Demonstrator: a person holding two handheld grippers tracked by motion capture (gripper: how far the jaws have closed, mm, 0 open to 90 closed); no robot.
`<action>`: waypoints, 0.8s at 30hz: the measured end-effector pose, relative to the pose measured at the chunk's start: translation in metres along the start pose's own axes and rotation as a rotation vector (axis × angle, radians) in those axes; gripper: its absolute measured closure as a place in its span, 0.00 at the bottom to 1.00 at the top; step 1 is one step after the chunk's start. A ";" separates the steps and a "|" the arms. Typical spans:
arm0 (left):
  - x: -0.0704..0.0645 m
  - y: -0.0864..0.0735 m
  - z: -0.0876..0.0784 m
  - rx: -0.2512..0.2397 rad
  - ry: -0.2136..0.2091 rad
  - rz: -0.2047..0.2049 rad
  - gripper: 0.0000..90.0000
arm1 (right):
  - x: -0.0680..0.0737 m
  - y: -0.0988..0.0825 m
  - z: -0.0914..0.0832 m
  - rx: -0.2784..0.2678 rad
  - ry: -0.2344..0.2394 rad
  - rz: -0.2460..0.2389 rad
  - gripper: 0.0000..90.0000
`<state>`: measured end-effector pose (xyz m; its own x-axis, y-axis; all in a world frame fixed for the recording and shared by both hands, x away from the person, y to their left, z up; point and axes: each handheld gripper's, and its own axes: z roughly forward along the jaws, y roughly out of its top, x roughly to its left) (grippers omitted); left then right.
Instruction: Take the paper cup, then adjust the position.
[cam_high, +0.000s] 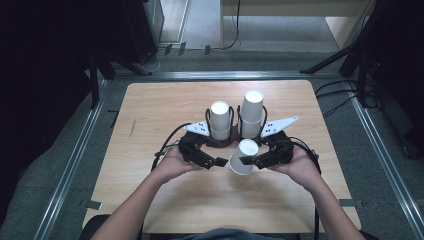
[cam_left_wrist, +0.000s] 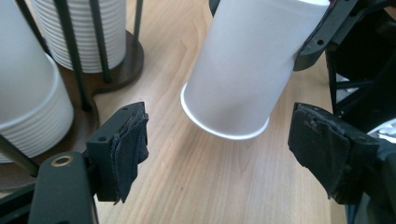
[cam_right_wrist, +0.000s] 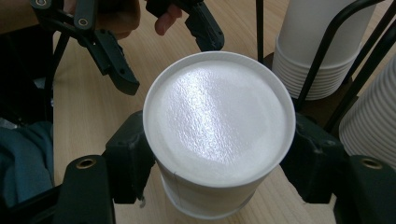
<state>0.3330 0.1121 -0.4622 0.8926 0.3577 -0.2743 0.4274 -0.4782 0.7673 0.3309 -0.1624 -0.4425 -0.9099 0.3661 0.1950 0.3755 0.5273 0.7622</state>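
Wooden table (cam_high: 150, 105) bears cup stacks (cam_high: 220, 120) at twelve o'clock; right gripper (cam_high: 248, 160) clamps the tilted cup (cam_high: 242, 157), left gripper (cam_high: 220, 162) parted at nine o'clock, so steady it before lowering.

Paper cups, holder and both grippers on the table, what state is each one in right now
Loose paper cup: upside down, tilted, clamped.
Right gripper: shut on that cup.
Left gripper: open, holding nothing.
Left cup stack: upside down in holder.
Right cup stack: upside down, taller.
Cup holder: upright on table.
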 end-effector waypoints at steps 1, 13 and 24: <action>0.000 -0.001 -0.001 -0.007 0.003 -0.001 0.22 | 0.000 0.000 0.000 0.000 0.000 0.000 0.36; -0.003 0.002 0.006 0.030 -0.019 0.014 0.14 | 0.002 0.005 0.010 -0.025 0.061 -0.013 0.36; -0.002 0.000 0.013 0.037 -0.046 0.025 0.14 | 0.002 0.009 0.017 -0.038 0.113 -0.016 0.36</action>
<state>0.3334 0.1011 -0.4690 0.9084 0.3082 -0.2823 0.4090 -0.5158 0.7528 0.3357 -0.1438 -0.4460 -0.9307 0.2675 0.2495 0.3557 0.5023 0.7882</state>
